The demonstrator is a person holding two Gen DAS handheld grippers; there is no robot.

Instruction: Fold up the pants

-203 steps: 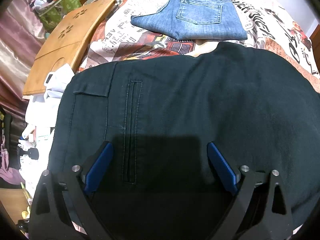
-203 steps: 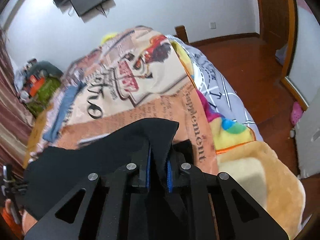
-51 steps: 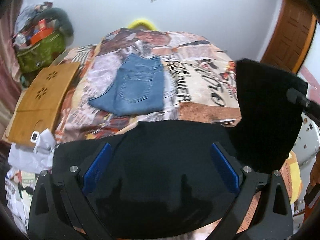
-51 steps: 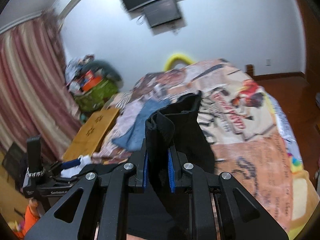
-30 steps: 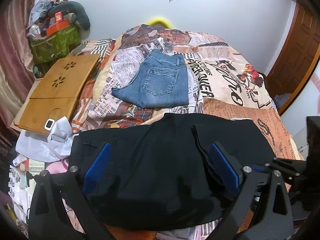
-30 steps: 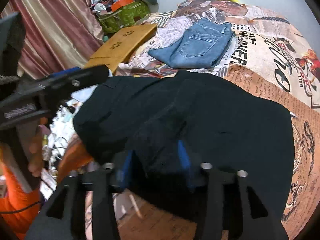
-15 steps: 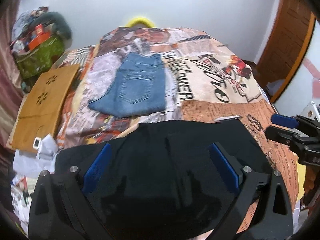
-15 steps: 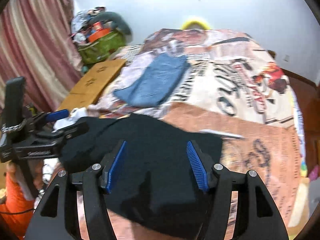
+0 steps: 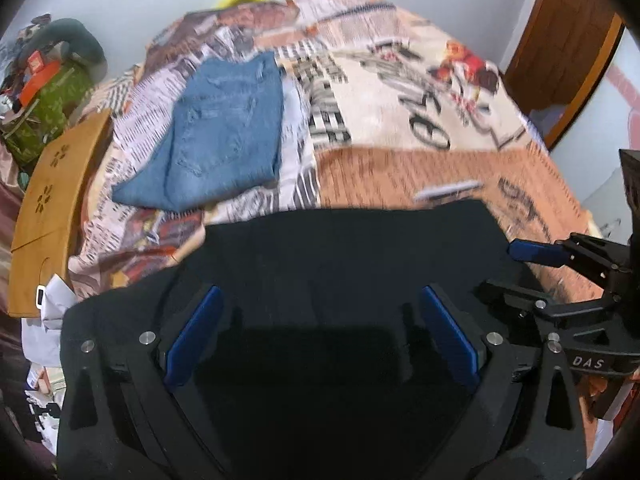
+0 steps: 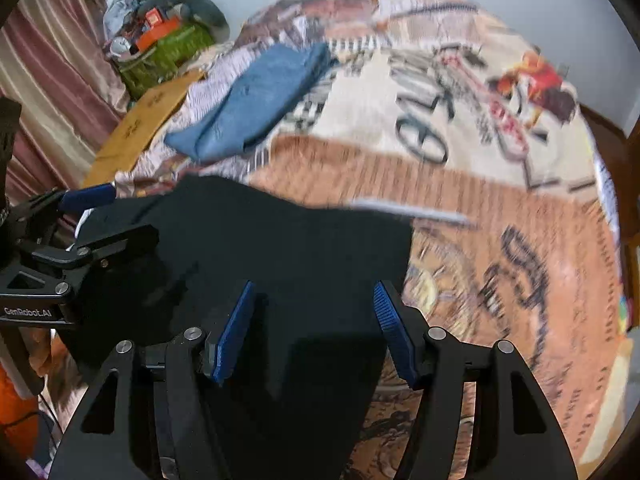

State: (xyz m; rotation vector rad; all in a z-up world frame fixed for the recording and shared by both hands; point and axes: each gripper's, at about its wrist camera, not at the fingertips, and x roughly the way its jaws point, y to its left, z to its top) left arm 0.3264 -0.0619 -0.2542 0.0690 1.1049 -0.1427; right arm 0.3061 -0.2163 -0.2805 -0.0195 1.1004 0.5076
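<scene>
At the far left of the left wrist view, a wooden board lies beside the bed. Folded blue jeans rest farther up the printed cover. The black pants lie folded at the near edge. The left hand-held gripper hangs over them, jaws wide, nothing held. The right hand-held gripper enters at the right edge.

Only the right wrist view shows striped curtains and a green bag at left. There the right one also stands apart, empty, above the pants' right end.
</scene>
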